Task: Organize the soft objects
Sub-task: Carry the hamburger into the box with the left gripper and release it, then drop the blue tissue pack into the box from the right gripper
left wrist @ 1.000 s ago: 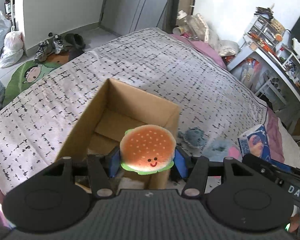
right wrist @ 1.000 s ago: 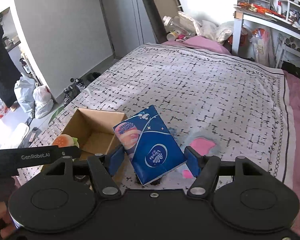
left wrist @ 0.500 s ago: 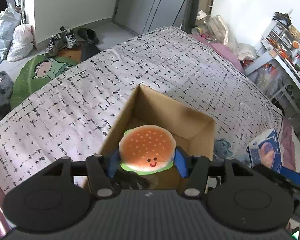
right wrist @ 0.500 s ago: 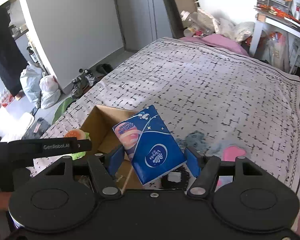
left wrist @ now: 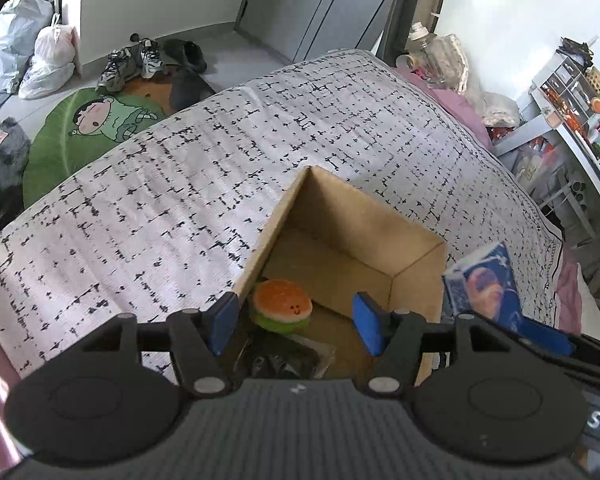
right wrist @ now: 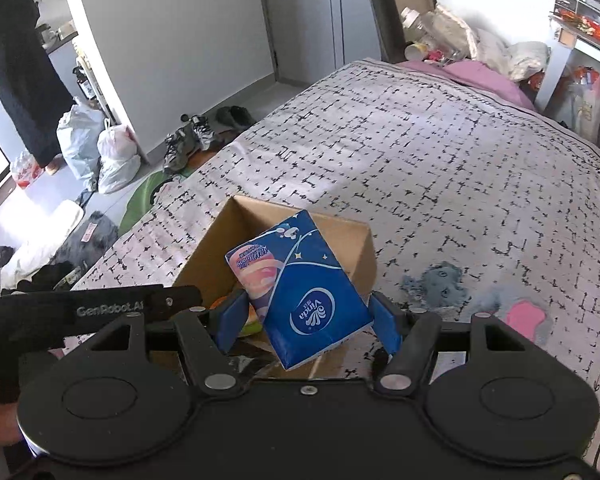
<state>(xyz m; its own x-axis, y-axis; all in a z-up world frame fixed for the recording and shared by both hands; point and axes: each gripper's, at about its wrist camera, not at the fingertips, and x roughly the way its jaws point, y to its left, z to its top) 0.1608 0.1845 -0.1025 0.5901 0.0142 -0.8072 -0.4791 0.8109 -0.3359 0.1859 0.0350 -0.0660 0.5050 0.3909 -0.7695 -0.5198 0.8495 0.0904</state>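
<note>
An open cardboard box (left wrist: 348,216) stands on the patterned bedspread (left wrist: 180,184). A hamburger plush (left wrist: 282,305) lies inside it at the near left corner, beside a dark item (left wrist: 284,356). My left gripper (left wrist: 296,322) is open above the box, its blue pads apart and clear of the plush. My right gripper (right wrist: 306,322) is shut on a blue Vinda tissue pack (right wrist: 300,292) and holds it over the box's (right wrist: 340,228) near right side. The pack also shows in the left wrist view (left wrist: 486,284).
A grey-blue plush (right wrist: 436,282) and a blue and pink plush (right wrist: 516,314) lie on the bed right of the box. Shoes (left wrist: 140,62), bags (left wrist: 40,56) and a green mat (left wrist: 96,124) are on the floor to the left. Shelves (left wrist: 572,96) stand at the right.
My left gripper has opened and the hamburger plush has dropped into the box. My right gripper has moved left with the tissue pack, over the box.
</note>
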